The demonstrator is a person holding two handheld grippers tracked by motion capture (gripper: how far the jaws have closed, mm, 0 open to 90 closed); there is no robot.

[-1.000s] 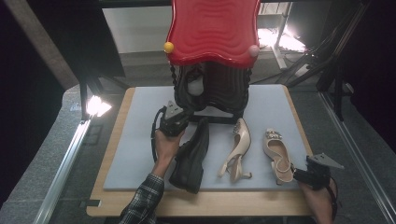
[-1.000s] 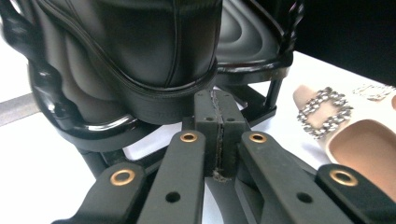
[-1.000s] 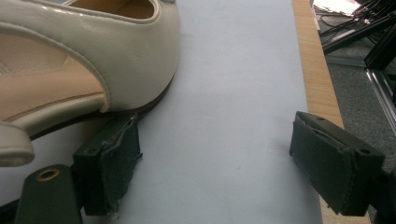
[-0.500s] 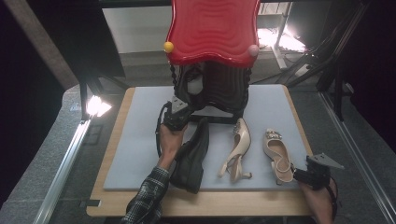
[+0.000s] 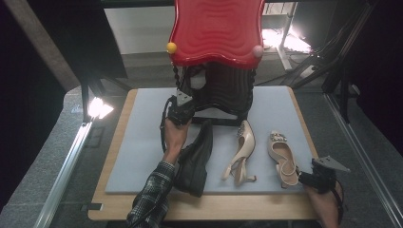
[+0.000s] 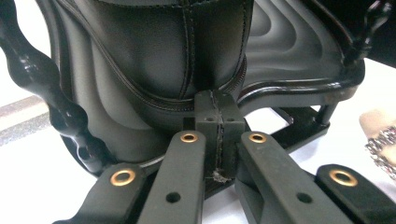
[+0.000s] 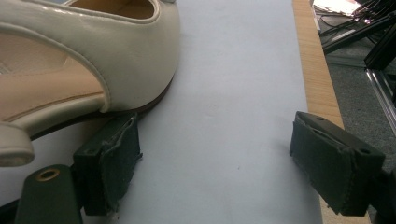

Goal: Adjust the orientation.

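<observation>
on the left of the high view, we see the left gripper [image 5: 183, 107] up against the lower shelf of the black shoe rack [image 5: 223, 95] with its red wavy top [image 5: 216, 31]. in the left gripper view its pads [image 6: 219, 119] are pressed together with nothing between them, right beside the heel of a black leather shoe [image 6: 173, 60] that stands on that shelf. below the left hand [image 5: 175, 137], another black shoe [image 5: 195, 159] lies on the grey mat [image 5: 142, 142] that covers the wooden table [image 5: 114, 190].

moving right, a cream slingback heel [image 5: 242, 152] lies tipped on its side near the middle of the mat, and a second cream heel with a jewelled buckle [image 5: 281, 154] rests upright beside it.

at the far right, the right gripper [image 5: 304, 178] sits at the mat's front edge, just behind that second heel. in the right gripper view its jaws stand wide apart and hold nothing; one pad [image 7: 109, 161] is just at the sole edge of the cream heel [image 7: 93, 60].
</observation>
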